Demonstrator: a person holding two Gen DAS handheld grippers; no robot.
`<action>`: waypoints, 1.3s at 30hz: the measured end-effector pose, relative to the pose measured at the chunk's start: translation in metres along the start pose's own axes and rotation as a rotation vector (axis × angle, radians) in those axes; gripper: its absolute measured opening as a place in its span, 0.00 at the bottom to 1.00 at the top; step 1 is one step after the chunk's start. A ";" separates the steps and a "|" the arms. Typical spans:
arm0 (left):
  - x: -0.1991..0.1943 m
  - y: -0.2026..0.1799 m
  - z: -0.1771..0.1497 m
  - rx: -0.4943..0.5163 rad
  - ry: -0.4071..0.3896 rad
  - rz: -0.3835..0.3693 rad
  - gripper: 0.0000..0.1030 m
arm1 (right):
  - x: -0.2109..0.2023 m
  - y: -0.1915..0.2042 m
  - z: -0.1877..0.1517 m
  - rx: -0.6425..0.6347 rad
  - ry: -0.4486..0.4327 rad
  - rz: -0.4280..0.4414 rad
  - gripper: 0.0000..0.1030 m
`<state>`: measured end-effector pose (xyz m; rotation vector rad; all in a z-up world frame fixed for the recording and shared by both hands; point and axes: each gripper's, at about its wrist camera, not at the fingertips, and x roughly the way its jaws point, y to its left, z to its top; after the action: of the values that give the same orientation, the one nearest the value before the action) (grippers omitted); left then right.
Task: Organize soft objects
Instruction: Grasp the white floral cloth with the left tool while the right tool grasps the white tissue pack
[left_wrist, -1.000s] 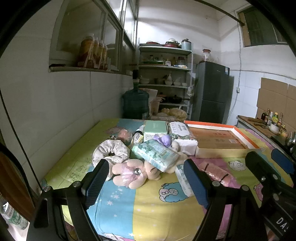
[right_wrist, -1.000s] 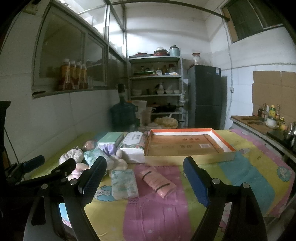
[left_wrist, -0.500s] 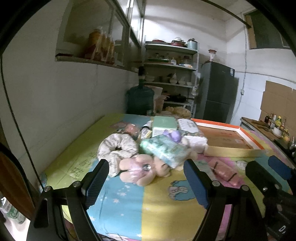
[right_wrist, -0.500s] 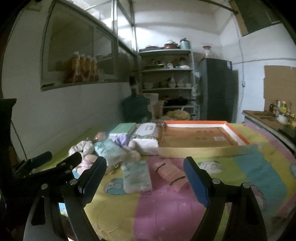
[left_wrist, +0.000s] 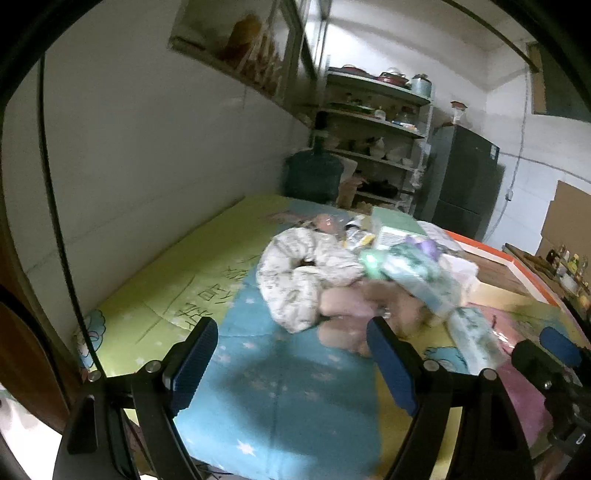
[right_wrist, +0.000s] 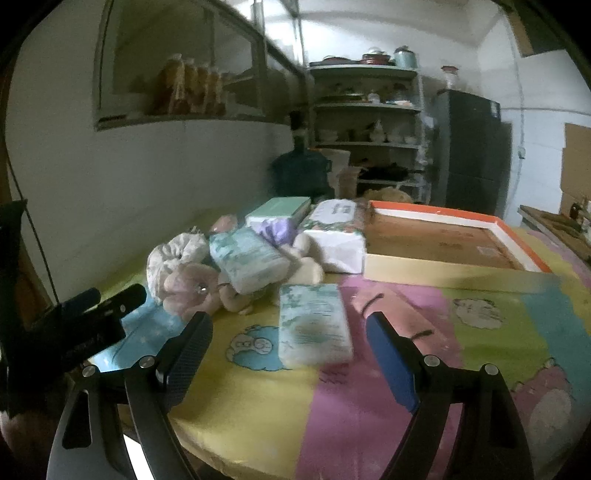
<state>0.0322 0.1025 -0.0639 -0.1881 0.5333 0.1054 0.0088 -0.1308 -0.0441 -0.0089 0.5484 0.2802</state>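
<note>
A heap of soft things lies on the cartoon-print cloth (left_wrist: 280, 387): a white floral neck pillow (left_wrist: 295, 280), a pink plush toy (left_wrist: 351, 314), and green-white tissue packs (left_wrist: 417, 277). My left gripper (left_wrist: 291, 365) is open, low over the blue patch, just short of the pillow and plush. In the right wrist view a flat tissue pack (right_wrist: 314, 325) lies between the tips of my open right gripper (right_wrist: 290, 354), with a pink roll (right_wrist: 399, 314) beside it. The plush toy (right_wrist: 192, 288) and neck pillow (right_wrist: 173, 258) sit further left. Both views are blurred.
An orange-rimmed cardboard tray (right_wrist: 443, 240) lies at the back right of the table. A white wall runs along the left. A water jug (left_wrist: 314, 177), shelves (right_wrist: 365, 107) and a dark fridge (right_wrist: 472, 155) stand behind. The left gripper's body (right_wrist: 74, 332) shows at the lower left.
Both grippers have moved forward and lower towards the heap. The left view has swung left, so the pillow and plush sit closer. The flat tissue pack now lies between the right fingertips.
</note>
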 end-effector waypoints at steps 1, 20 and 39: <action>0.005 0.004 0.001 -0.007 0.007 -0.003 0.81 | 0.004 0.000 0.000 -0.002 0.005 0.001 0.84; 0.078 0.029 0.044 -0.020 0.059 -0.040 0.62 | 0.048 -0.017 -0.002 0.046 0.076 -0.004 0.84; 0.070 0.028 0.037 -0.007 0.067 -0.117 0.05 | 0.065 -0.030 -0.009 0.071 0.143 0.000 0.50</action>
<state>0.1063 0.1411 -0.0732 -0.2294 0.5870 -0.0125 0.0649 -0.1435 -0.0876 0.0405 0.7000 0.2607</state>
